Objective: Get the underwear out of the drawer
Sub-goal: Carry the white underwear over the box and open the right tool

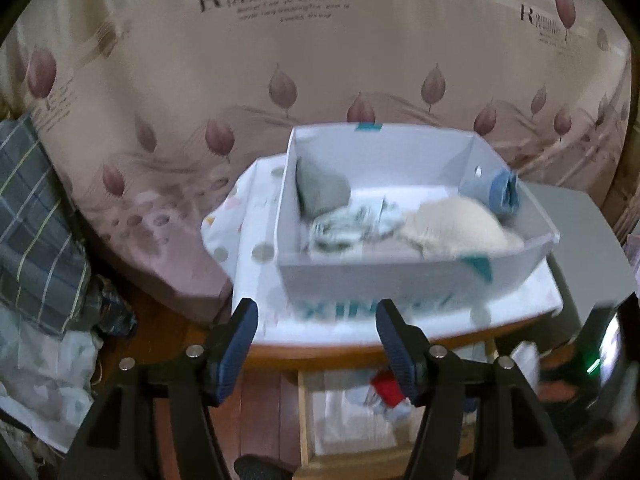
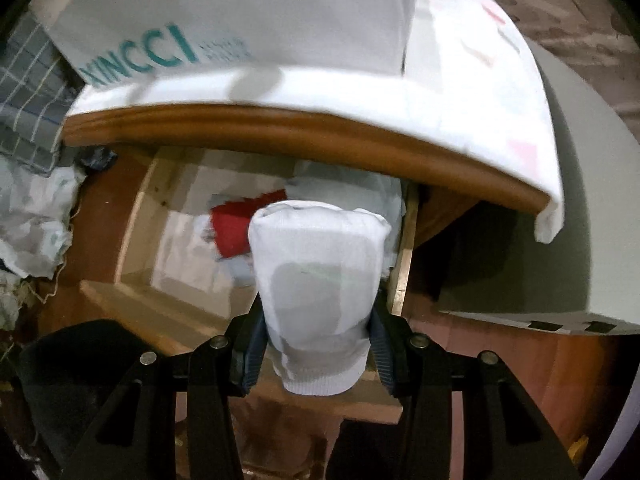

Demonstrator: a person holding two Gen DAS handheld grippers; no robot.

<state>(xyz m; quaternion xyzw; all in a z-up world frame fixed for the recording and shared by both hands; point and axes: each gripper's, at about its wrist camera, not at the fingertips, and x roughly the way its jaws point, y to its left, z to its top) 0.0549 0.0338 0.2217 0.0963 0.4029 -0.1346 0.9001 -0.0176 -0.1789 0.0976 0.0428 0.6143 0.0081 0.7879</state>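
2 grippers are seen, 1 from each wrist camera. The right gripper [image 2: 318, 354] points steeply down and its blue ribbed pads are pressed on both sides of a folded white underwear piece with a ribbed waistband [image 2: 320, 280], so this piece is clamped and hangs above the open wooden drawer [image 2: 402, 256]. Inside the drawer, below the held piece, lie a red folded garment [image 2: 232, 228] and some pale folded cloth [image 2: 344, 188], but the blur makes it hard to tell what kind.

The left gripper [image 1: 316, 340] has its jaws apart and nothing is between them. No earlier picture is given, so only this open stand can be told. It is in front of a white cardboard box with teal letters [image 1: 384, 280], which stands on the wooden table covered by a white cloth with pale dots [image 1: 256, 216]. In the box there are several soft things: a grey folded piece [image 1: 322, 192] at the left wall, a patterned white-green piece [image 1: 348, 228] in the middle, a cream knitted piece [image 1: 460, 224] at the right, and a blue rolled piece [image 1: 506, 192] against the right wall. In the left wrist view the open drawer also shows under the table edge.

Behind the table stands a beige surface with printed leaves [image 1: 280, 60]. A checked grey fabric [image 1: 28, 208] lies at the left.
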